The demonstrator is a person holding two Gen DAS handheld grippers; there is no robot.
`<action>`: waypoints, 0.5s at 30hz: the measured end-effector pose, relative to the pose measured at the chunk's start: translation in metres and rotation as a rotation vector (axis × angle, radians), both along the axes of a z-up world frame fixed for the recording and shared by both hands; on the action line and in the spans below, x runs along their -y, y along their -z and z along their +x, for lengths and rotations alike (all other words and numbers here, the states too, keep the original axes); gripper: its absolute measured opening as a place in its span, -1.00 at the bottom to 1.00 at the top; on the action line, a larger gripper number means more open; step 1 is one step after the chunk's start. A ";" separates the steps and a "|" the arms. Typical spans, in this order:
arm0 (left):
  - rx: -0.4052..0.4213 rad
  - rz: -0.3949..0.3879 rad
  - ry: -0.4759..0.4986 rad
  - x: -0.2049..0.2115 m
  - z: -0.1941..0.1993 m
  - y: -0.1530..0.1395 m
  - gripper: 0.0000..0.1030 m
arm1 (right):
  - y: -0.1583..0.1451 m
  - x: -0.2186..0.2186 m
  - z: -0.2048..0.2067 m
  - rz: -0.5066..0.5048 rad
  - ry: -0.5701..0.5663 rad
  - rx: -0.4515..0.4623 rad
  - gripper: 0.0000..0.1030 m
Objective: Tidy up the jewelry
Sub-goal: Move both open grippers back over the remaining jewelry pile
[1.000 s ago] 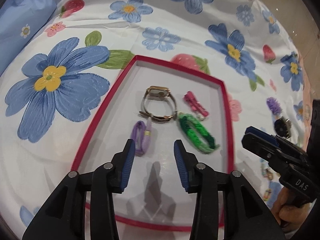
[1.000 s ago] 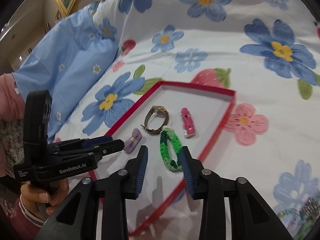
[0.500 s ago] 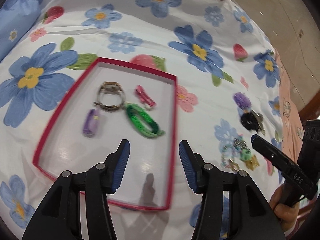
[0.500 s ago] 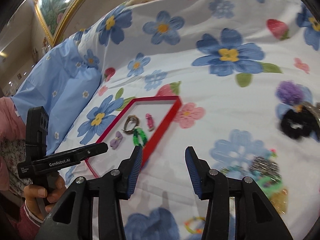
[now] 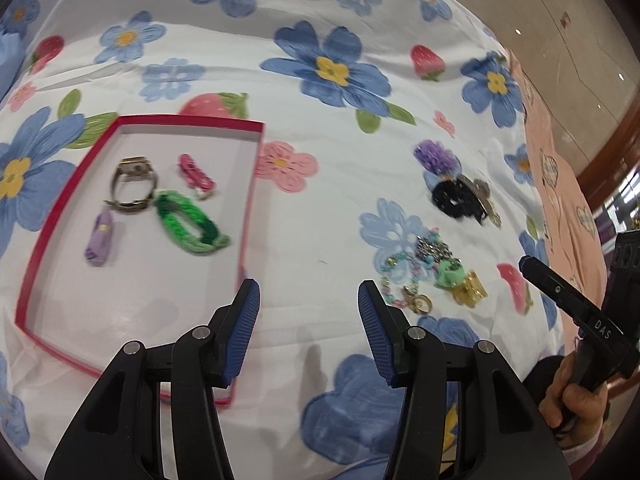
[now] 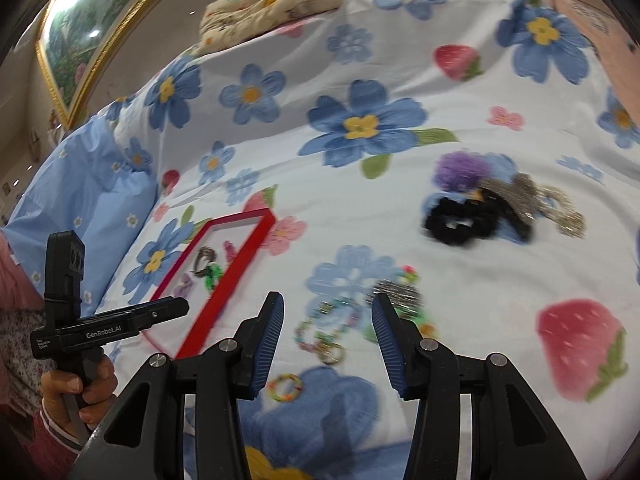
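A red-rimmed white tray (image 5: pixel 252 184) lies on the flowered bedsheet and holds a watch (image 5: pixel 132 186), a pink clip (image 5: pixel 196 176), a green braided bracelet (image 5: pixel 188 226) and a purple bow (image 5: pixel 102 236). Loose jewelry lies to its right: a beaded bracelet pile (image 5: pixel 428 276), a black scrunchie (image 5: pixel 456 198) and a purple scrunchie (image 5: pixel 436 156). My left gripper (image 5: pixel 308 320) is open and empty, just right of the tray's near corner. My right gripper (image 6: pixel 326 332) is open and empty above the bead pile (image 6: pixel 332 328); a small bead ring (image 6: pixel 285 388) lies under it. The tray (image 6: pixel 232 284) shows at the left of the right wrist view.
A blue pillow (image 6: pixel 80 192) lies left of the tray and a patterned cushion (image 6: pixel 272 4) at the far edge of the bed. A pink cloth (image 5: pixel 560 184) runs along the bed's right edge, with floor beyond.
Both grippers have swung right, away from the tray toward the loose jewelry pile, and have opened wider. The tray's contents have not moved.
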State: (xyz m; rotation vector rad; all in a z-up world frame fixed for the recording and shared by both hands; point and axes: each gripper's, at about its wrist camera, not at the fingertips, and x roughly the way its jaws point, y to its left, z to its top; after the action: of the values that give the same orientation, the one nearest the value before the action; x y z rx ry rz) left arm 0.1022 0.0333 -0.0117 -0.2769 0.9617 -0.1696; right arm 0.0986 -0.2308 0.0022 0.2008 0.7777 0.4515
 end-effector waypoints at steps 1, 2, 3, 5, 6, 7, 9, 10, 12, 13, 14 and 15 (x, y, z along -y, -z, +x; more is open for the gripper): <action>-0.003 0.002 0.008 0.004 0.001 0.001 -0.03 | 0.001 0.004 -0.001 -0.001 0.008 -0.002 -0.07; -0.007 0.005 0.017 0.009 0.003 0.002 -0.03 | 0.003 0.010 -0.002 -0.003 0.019 -0.007 -0.07; -0.008 0.007 0.025 0.012 0.004 0.002 -0.03 | 0.006 0.015 -0.004 -0.003 0.029 -0.012 -0.07; -0.015 0.016 0.042 0.020 0.007 0.005 -0.03 | 0.010 0.024 -0.005 -0.001 0.045 -0.024 -0.07; -0.022 0.022 0.053 0.025 0.009 0.007 -0.03 | 0.012 0.027 -0.006 0.000 0.050 -0.028 -0.07; -0.026 0.026 0.059 0.028 0.010 0.008 -0.03 | 0.014 0.030 -0.007 0.001 0.056 -0.034 -0.07; -0.035 0.033 0.076 0.034 0.013 0.011 -0.03 | 0.018 0.033 -0.007 0.002 0.060 -0.044 -0.07; -0.040 0.035 0.086 0.038 0.015 0.013 -0.03 | 0.019 0.035 -0.006 0.003 0.062 -0.047 -0.07; -0.048 0.047 0.106 0.045 0.019 0.016 -0.03 | 0.022 0.037 -0.006 0.002 0.063 -0.051 -0.07; -0.052 0.052 0.114 0.048 0.021 0.017 -0.03 | 0.023 0.037 -0.005 -0.002 0.062 -0.053 -0.07; -0.055 0.057 0.121 0.051 0.023 0.019 -0.03 | 0.024 0.037 -0.005 -0.008 0.060 -0.054 -0.07; -0.060 0.063 0.130 0.055 0.027 0.021 -0.03 | 0.025 0.036 -0.004 -0.014 0.058 -0.056 -0.07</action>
State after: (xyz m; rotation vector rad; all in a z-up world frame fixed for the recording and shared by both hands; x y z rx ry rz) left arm 0.1288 -0.0214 -0.0332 -0.1626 1.0431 -0.2502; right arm 0.0950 -0.2664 -0.0229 0.2231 0.8276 0.3870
